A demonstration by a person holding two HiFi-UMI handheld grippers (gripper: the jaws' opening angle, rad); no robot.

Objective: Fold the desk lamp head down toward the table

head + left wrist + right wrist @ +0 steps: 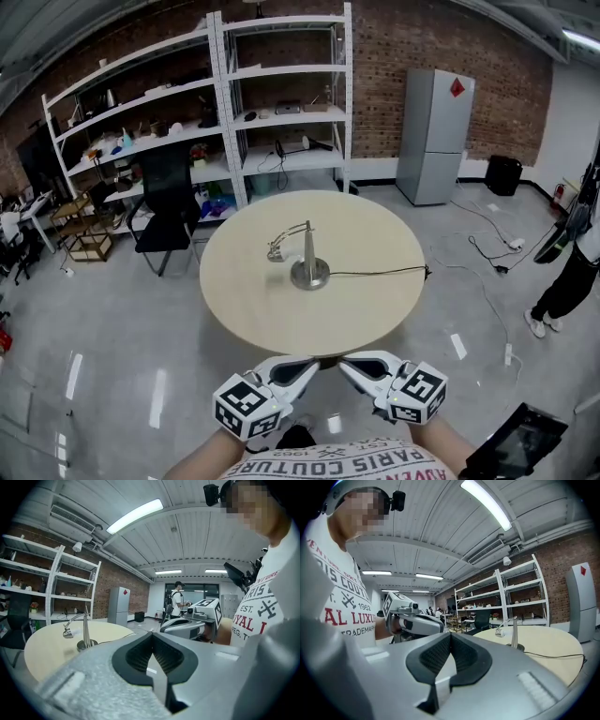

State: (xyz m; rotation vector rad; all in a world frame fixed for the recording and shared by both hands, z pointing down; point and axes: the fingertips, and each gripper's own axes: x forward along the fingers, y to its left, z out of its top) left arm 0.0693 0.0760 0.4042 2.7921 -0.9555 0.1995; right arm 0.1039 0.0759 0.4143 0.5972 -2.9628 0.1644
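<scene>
The desk lamp (305,255) stands near the middle of the round tabletop (244,309). Its round metal base (310,275) sits flat and its slim stem rises straight up. From the top of the stem a thin arm curves over to the left in the head view, and the lamp head (277,251) hangs at its end beside the base, low over the tabletop but clear of it in the left gripper view. A dark cord (380,272) runs from the base across the tabletop to the right-hand edge.

On the near side of the lamp, just off the tabletop's rim, the two grippers are held side by side with their tips angled toward each other, almost meeting. Both are well apart from the lamp. The left hand-held gripper (314,363) has its jaws pressed fully together with nothing between them, as its own view shows. The right hand-held gripper (345,364) is likewise closed tight and empty. Each carries its marker cube at the back, near the person's forearms.

Beyond the lamp, against a brick wall, stands white metal shelving (281,103) loaded with small items, and a black office chair (167,202) sits in front of it to the left. Beyond the lamp to the right is a grey fridge (433,136), and further right a black bin (503,174). Far right of the lamp, a person (567,281) in dark trousers stands on the grey floor.
</scene>
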